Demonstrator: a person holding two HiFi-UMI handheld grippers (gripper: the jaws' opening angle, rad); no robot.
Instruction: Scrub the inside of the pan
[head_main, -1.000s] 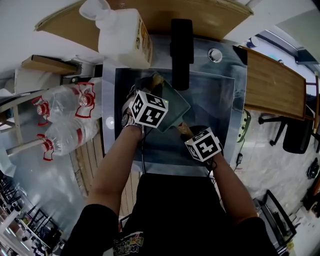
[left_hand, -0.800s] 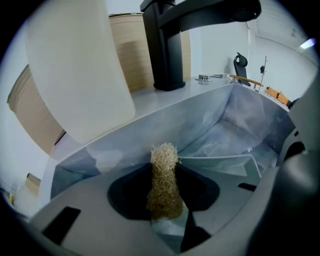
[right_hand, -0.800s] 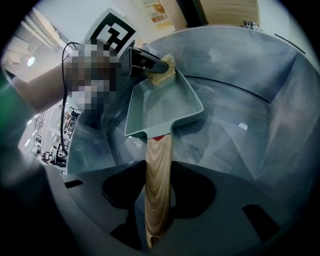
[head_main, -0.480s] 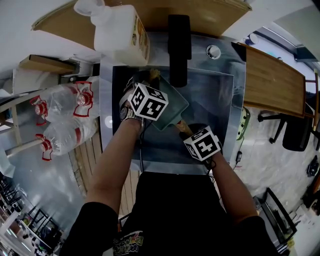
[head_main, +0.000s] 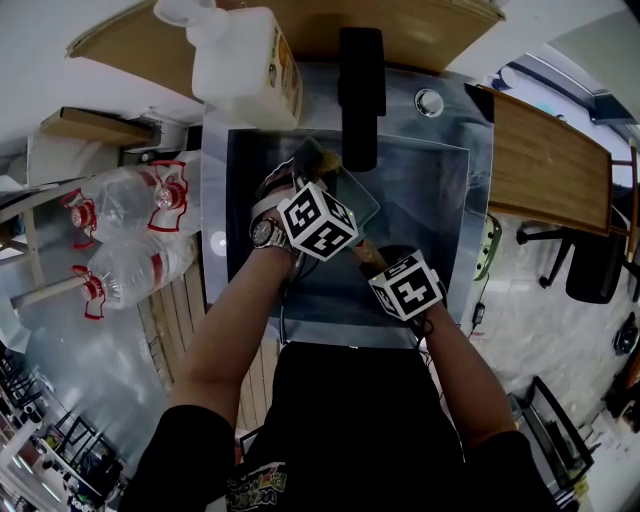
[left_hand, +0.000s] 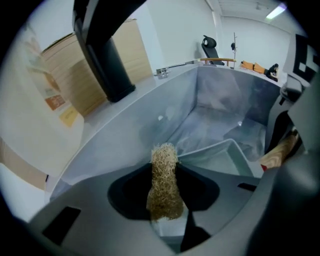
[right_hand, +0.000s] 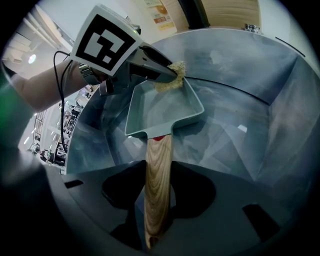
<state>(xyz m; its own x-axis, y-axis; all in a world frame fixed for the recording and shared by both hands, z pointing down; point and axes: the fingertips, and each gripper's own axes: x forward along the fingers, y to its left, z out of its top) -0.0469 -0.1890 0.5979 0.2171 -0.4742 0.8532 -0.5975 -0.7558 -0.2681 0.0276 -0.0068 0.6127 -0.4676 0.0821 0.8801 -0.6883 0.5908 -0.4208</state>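
Observation:
A pale green rectangular pan (head_main: 352, 195) (right_hand: 162, 107) is held tilted inside the steel sink (head_main: 430, 200). Its wooden handle (right_hand: 157, 185) runs back between the jaws of my right gripper (right_hand: 157, 212) (head_main: 372, 258), which is shut on it. My left gripper (left_hand: 163, 205) (right_hand: 170, 76) (head_main: 320, 168) is shut on a tan fibrous scrubber (left_hand: 163, 182) (right_hand: 171, 79). The scrubber's tip rests at the pan's far rim, at the upper edge of the inside. In the left gripper view the pan (left_hand: 220, 160) lies just right of the scrubber.
A black faucet (head_main: 360, 90) hangs over the sink's back. A large white jug (head_main: 245, 60) stands at the back left corner. Plastic bottles (head_main: 130, 230) lie left of the sink, and a wooden counter (head_main: 545, 160) runs along the right.
My left gripper has shifted right and a little toward me across the pan and rolled, carrying the scrubber with it. The right gripper and the pan's handle have stayed put.

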